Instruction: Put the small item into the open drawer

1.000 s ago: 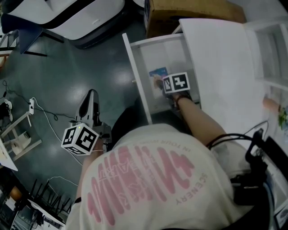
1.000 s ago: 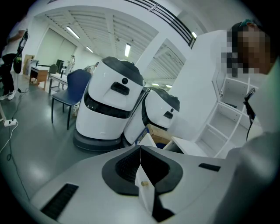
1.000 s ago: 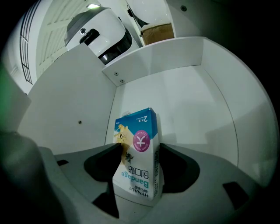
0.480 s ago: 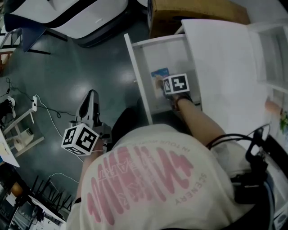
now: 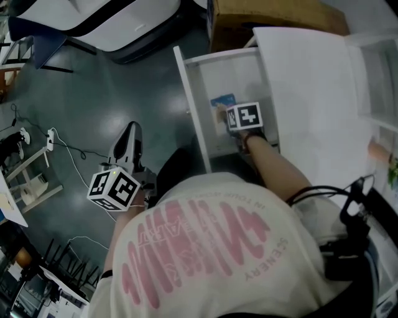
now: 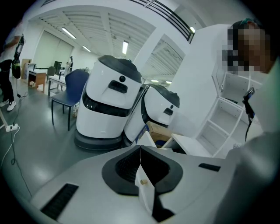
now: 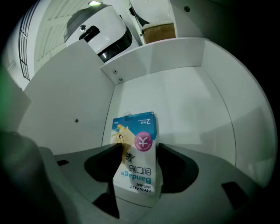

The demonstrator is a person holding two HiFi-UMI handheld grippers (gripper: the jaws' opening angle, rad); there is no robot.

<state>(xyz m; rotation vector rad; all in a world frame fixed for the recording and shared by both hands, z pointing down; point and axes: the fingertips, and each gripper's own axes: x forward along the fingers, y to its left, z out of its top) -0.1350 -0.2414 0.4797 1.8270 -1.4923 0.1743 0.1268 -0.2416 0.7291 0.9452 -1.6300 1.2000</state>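
White panels form the open drawer [image 5: 191,109], which is pulled out from a white cabinet whose flat top [image 5: 311,87] lies to its right in the head view. The right gripper [image 7: 138,151] reaches down into the drawer, and its jaws are clamped on a small bandage packet [image 7: 139,135], one dark jaw pressing each side. The packet is blue at its far end and white near the jaws, with its print upside down to the right gripper view. It sits inside the drawer, over the bare white bottom, closer to the left wall than to the right. Whether it touches the bottom cannot be told. In the head view the packet's blue end shows just past the gripper's marker cube [image 5: 244,116].

The left gripper [image 6: 140,159] is well apart from the drawer, held low over the dark floor [image 5: 74,105] on the person's left. Its jaws are pressed together with nothing between them. It points towards two rounded white machines [image 6: 109,100] standing on the floor. A cardboard box [image 5: 273,15] sits beyond the drawer's far end.
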